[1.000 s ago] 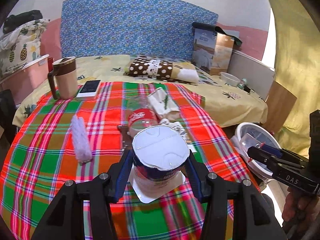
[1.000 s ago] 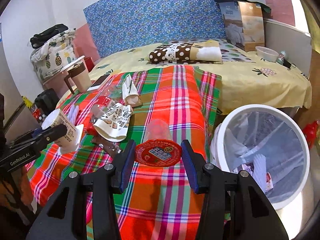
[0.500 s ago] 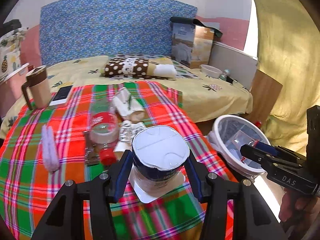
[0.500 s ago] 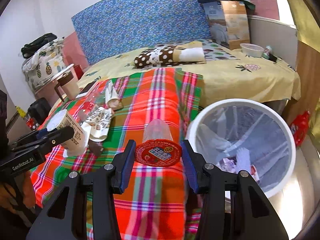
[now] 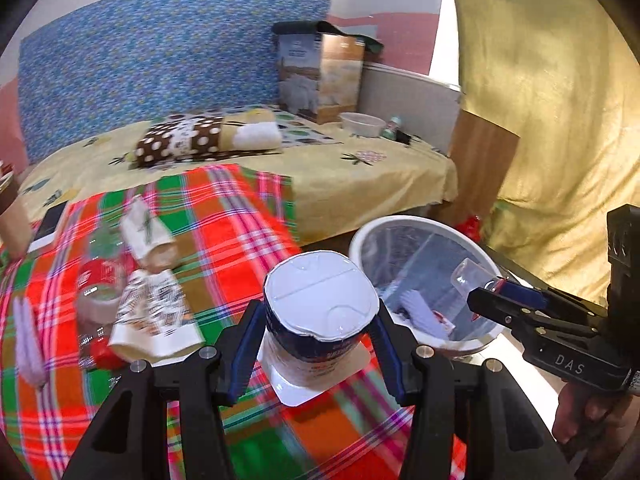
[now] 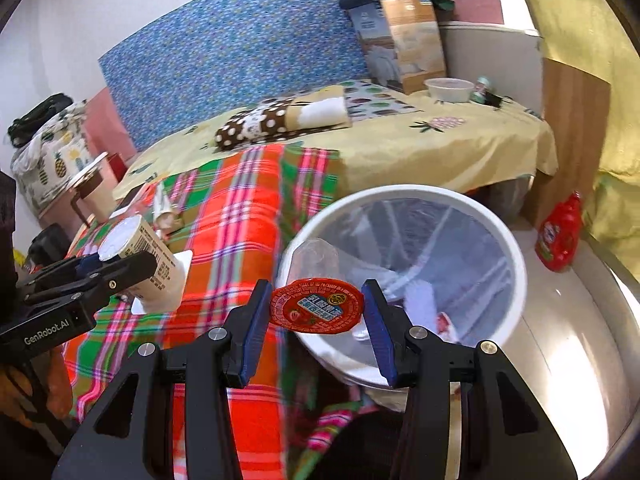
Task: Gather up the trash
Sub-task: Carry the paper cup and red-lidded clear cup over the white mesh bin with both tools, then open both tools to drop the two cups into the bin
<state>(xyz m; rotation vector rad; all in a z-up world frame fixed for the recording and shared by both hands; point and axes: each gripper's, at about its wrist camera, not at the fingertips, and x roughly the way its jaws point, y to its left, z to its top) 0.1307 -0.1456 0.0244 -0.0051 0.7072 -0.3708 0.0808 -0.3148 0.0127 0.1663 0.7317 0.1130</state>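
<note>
My left gripper (image 5: 318, 314) is shut on a paper cup (image 5: 320, 292) with a white foil lid and a dark blue band, held over the plaid cloth's right edge. That cup (image 6: 152, 264) also shows at the left of the right wrist view. My right gripper (image 6: 316, 300) is shut on a clear plastic cup with a red lid (image 6: 316, 307), over the near rim of the white bin (image 6: 400, 192). The bin (image 5: 372, 232) is lined with a clear bag and holds some scraps. Crushed paper cups (image 5: 154, 320) and a plastic bottle (image 5: 98, 284) lie on the cloth.
A purple fuzzy strip (image 5: 28, 344) lies at the cloth's left. A mug (image 6: 96, 192) stands at the far left. Behind is a bed with a dotted pillow (image 5: 180, 142) and a box (image 5: 320, 76). A red bottle (image 6: 560, 236) stands on the floor beside a wooden panel and yellow curtain.
Both grippers have swung to the right with their cups still held. The bin has come closer in both views, and the red-lidded cup now hangs over its near rim.
</note>
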